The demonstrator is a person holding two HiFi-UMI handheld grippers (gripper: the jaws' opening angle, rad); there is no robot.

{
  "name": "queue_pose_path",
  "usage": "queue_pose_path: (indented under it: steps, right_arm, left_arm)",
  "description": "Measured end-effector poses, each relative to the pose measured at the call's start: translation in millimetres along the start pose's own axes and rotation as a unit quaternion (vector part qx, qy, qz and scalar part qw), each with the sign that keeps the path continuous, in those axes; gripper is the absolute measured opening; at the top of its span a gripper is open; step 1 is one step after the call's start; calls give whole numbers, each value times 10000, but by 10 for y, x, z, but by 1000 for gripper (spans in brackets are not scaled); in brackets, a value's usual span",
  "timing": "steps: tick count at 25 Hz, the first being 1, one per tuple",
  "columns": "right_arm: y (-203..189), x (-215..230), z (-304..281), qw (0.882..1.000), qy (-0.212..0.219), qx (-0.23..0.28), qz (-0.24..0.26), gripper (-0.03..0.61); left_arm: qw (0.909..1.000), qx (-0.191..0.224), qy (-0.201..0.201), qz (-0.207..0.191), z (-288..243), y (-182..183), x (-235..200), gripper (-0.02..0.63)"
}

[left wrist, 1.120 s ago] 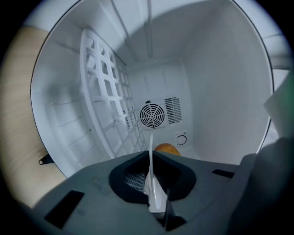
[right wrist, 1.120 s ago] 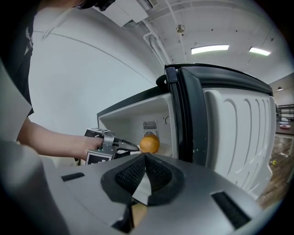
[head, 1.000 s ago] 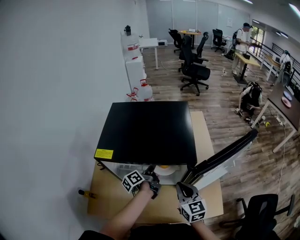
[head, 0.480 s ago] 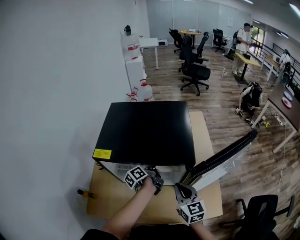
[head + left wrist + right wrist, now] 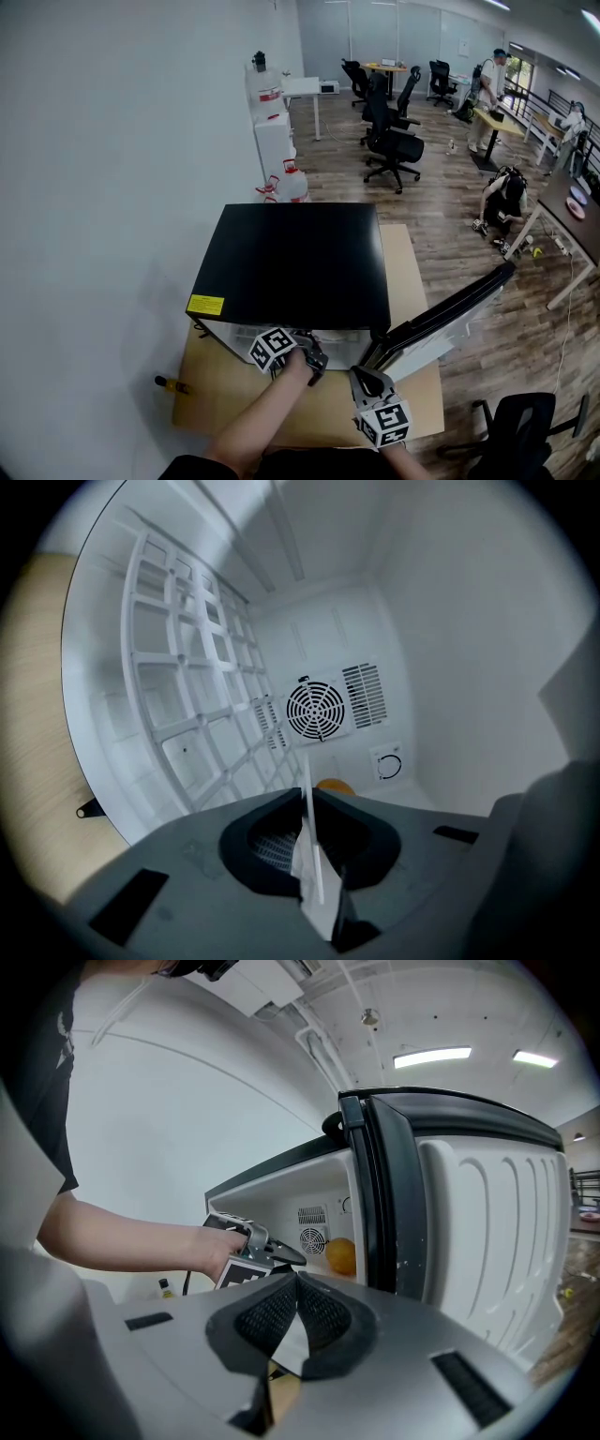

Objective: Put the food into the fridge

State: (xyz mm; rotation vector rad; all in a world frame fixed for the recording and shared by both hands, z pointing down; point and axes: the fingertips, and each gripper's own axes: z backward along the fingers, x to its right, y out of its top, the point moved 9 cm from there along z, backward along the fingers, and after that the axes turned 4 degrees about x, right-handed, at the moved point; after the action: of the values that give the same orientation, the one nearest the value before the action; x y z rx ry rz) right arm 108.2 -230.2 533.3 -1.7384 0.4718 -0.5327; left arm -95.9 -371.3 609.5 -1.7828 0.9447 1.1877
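A black-topped mini fridge (image 5: 295,262) stands on a wooden table (image 5: 225,403), its door (image 5: 450,314) swung open to the right. My left gripper (image 5: 311,352) reaches into the white interior, shut on the thin rim of a white plate (image 5: 309,850). An orange (image 5: 335,786) shows just beyond the jaws, in front of the rear fan grille (image 5: 317,711). In the right gripper view the orange (image 5: 341,1255) sits inside the fridge past the left gripper (image 5: 286,1256). My right gripper (image 5: 368,377) hangs before the door's hinge side, shut and empty, its jaws together (image 5: 295,1288).
A white gridded shelf (image 5: 197,696) runs along one side of the fridge cavity. A small dark bottle (image 5: 173,385) lies at the table's left edge. Office chairs (image 5: 389,141), white cabinets (image 5: 272,131) and people at desks (image 5: 487,84) are far behind.
The left gripper has edged a little deeper into the fridge. The plate with the orange, seen at the fridge mouth in the head view before, is now hidden under the black top.
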Motion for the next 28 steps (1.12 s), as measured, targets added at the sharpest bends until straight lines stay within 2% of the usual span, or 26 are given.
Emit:
queue_pose_path:
  steps: [6, 11, 12, 14, 18, 21, 28]
  right_arm:
    - [36, -38, 38, 10000, 47, 5, 18, 60]
    - [-24, -64, 86, 10000, 47, 67, 50, 60]
    - [-44, -71, 101, 9999, 42, 74, 59, 60]
    - [-61, -87, 133, 10000, 29, 57, 68, 60]
    - [-19, -150, 186, 9999, 29, 110, 83, 60]
    - [-22, -198, 220, 9998, 19, 170, 64, 60]
    - [-35, -309, 301, 9999, 35, 147, 67, 60]
  left_arm:
    - [9993, -245, 256, 105, -12, -18, 18, 24]
    - [9976, -435, 448, -292, 1, -17, 66, 26]
    - [9968, -484, 484, -414, 19, -25, 84, 42]
    - [9953, -514, 483, -665, 34, -31, 123, 121]
    - [9915, -359, 513, -1138, 59, 21, 166, 161]
    - [9862, -205, 616, -1521, 111, 81, 170, 236]
    - [9863, -354, 387, -1561, 119, 83, 157, 248]
